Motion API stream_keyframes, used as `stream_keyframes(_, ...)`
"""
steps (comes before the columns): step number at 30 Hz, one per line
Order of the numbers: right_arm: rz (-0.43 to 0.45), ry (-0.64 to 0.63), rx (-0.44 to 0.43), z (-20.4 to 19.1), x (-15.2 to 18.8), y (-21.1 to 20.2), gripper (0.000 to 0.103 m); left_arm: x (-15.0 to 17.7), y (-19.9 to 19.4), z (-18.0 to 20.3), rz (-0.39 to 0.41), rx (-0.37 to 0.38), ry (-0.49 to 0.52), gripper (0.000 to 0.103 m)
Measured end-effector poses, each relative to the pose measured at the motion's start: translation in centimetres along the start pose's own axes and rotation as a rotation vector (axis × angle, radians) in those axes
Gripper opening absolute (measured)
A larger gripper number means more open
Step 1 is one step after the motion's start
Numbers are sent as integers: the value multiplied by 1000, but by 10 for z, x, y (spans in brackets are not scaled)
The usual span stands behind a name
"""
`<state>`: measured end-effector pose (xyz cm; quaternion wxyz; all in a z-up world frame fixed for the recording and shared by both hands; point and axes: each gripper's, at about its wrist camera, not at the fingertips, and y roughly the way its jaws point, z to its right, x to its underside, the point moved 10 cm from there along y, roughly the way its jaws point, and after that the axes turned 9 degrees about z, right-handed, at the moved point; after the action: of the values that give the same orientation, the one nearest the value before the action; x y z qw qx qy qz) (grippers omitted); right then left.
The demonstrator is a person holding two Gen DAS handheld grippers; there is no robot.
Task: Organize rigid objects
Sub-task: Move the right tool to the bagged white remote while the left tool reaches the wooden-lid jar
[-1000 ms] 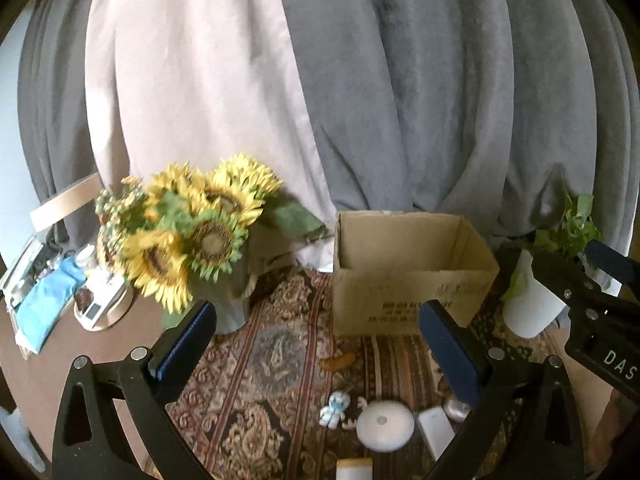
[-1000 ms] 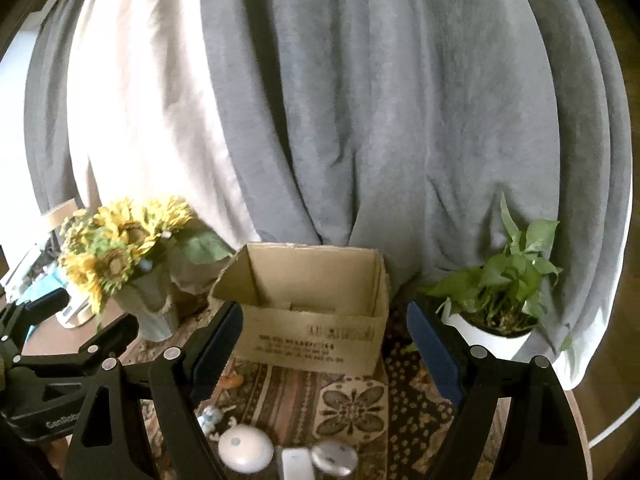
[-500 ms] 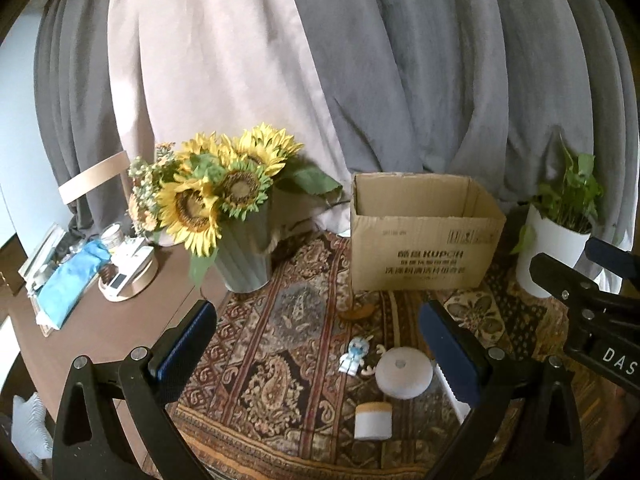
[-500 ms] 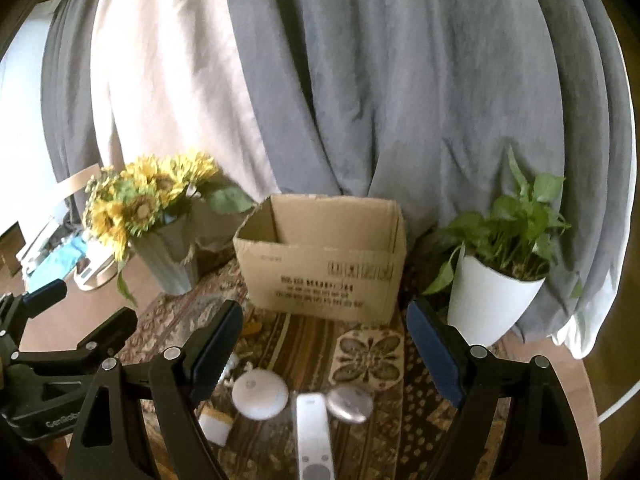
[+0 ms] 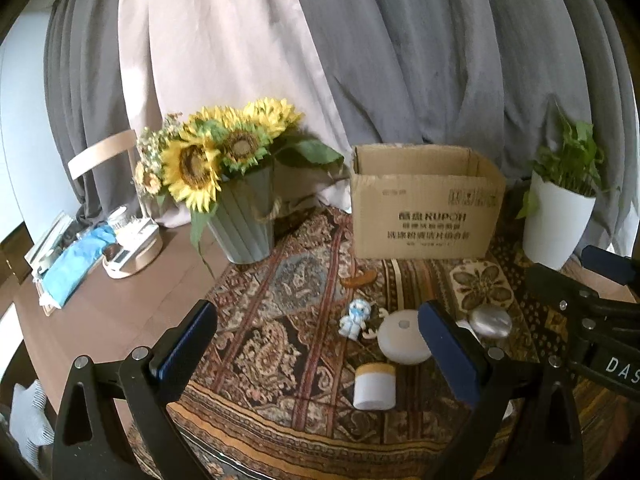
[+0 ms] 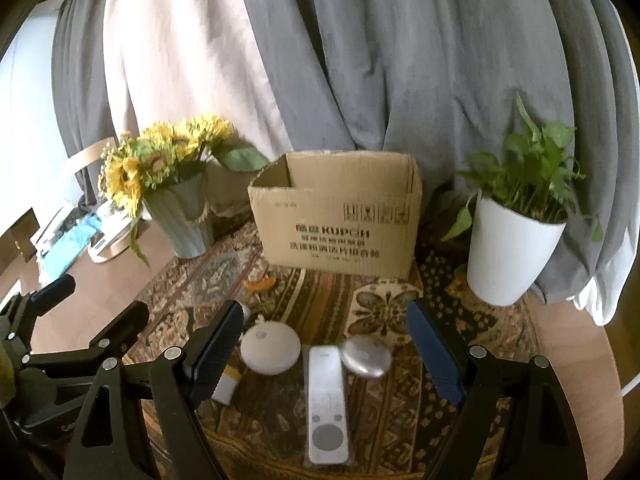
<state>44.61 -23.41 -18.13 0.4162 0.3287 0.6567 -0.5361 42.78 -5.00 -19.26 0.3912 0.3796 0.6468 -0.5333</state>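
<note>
Both claws, left claw point(image 5: 318, 334) and right claw point(image 6: 326, 334), are hanging wide and empty above the rug, where the white remote point(image 6: 326, 396) is lying before the open cardboard box point(image 6: 340, 224).

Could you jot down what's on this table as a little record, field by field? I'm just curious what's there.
surface: patterned rug over a brown table
container: open cardboard box, upright, at the back of the rug
small items in front of box: white round puck, white remote, silver oval piece, small white jar, blue-white figurine
decor: sunflowers in a grey vase on the left; potted plant on the right
left gripper: open, empty
right gripper: open, empty, above the remote
</note>
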Motion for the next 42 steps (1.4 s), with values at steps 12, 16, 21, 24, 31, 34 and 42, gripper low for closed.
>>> stream_keyframes(12,-102,-1,-8,5,53,17,79,53,15,15,-70,-8,67,92)
stream_keyframes(16,-146,-11,-16,5,70,28,73,65,24,18,-102,-5,72,87)
stream_keyframes(21,-194,-17,-30,6,87,40,68,78,31,23,-131,20,70,84)
stream_keyframes(24,-225,-17,-39,4,97,47,64,86,36,27,-153,35,75,82)
stream_keyframes(31,-275,-22,-62,1,113,64,62,98,48,39,-187,60,106,80)
stream_keyframes(34,-297,-20,-65,2,120,71,58,104,54,43,-202,70,113,77)
stream_keyframes(42,-320,-44,-69,-1,132,82,53,115,69,47,-251,89,116,67)
